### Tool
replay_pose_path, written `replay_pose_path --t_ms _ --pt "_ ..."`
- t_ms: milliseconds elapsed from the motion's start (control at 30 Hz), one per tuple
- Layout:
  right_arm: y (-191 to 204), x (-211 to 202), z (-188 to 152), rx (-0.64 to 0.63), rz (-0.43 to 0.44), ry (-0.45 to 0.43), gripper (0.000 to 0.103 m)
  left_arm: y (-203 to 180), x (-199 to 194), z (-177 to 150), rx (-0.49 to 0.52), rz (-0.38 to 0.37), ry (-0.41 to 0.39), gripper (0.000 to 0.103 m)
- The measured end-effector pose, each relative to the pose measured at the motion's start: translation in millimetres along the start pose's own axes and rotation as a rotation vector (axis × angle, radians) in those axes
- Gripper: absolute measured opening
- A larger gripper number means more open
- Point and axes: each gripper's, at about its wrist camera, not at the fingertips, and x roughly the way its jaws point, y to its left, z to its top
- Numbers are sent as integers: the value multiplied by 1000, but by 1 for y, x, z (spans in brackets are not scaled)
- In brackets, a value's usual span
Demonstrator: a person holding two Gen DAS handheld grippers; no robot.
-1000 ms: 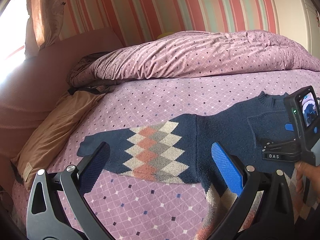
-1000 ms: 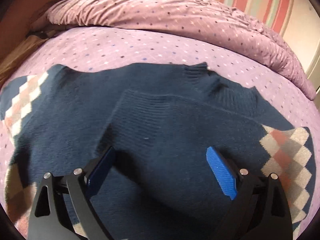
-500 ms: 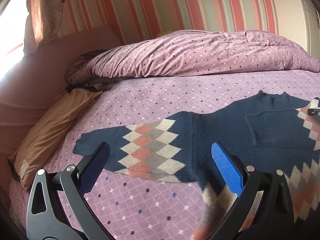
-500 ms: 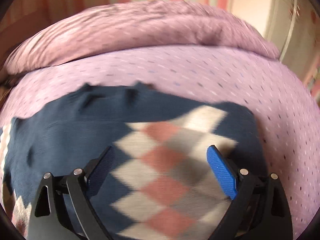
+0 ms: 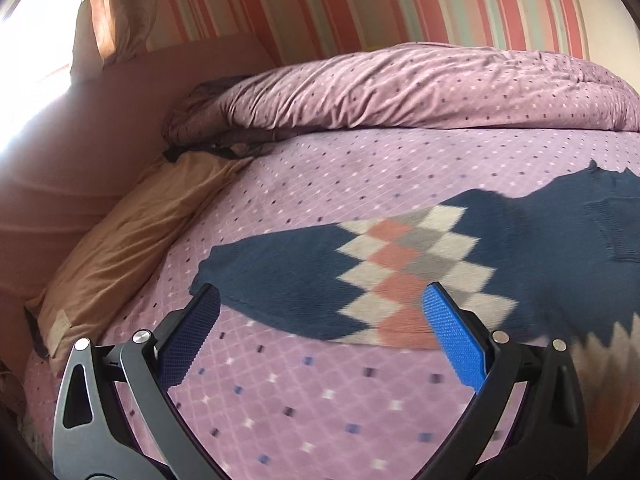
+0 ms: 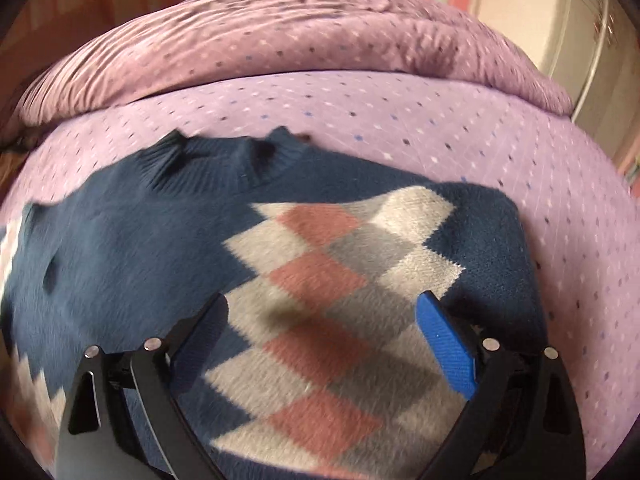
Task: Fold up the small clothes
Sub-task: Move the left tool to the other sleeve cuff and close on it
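Note:
A small navy sweater (image 5: 540, 236) with a pink, grey and white diamond pattern lies flat on the purple bedspread (image 5: 360, 168). Its left sleeve (image 5: 280, 276) stretches out toward the left. My left gripper (image 5: 320, 320) is open and empty, just in front of that sleeve's cuff. In the right wrist view the right sleeve (image 6: 340, 280) lies folded over the sweater's body, below the ribbed collar (image 6: 240, 156). My right gripper (image 6: 322, 326) is open and empty, close above the folded sleeve.
A rolled purple duvet (image 5: 400, 88) lies along the far side of the bed. A tan pillow (image 5: 132, 240) sits at the left by the pink headboard (image 5: 60, 152). Striped wall behind.
My left gripper has swung left toward the outstretched sleeve. My right gripper has moved right from the sweater's navy middle to over the folded patterned sleeve. Both stay open.

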Motion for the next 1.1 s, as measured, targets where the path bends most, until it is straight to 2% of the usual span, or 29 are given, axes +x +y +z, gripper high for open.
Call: replay_pose_path --t_ms 233,367,433,500,667,800,967,1100 --pt "15 -28 -7 -79 6 -45 95 86 41 13 -76 -44 71 100" --pt "21 -35 -11 -93 10 -47 95 126 73 16 -162 -79 156 100" --pt "23 -35 -12 -103 2 -46 95 140 89 12 -179 -58 185 100" --pt "25 -35 -13 -106 2 -43 95 150 100 10 -201 -49 206 100" --pt "29 -34 -16 -129 -9 -40 95 174 131 4 -239 -87 265 100" --pt "31 -35 -15 -134 -16 -48 95 188 151 0 -300 -112 328 86" --pt "32 -35 -14 -135 -14 -51 95 193 174 -8 -360 -195 397 86" --pt "34 -35 -13 -144 -12 -54 95 196 188 -18 -413 -216 431 86"
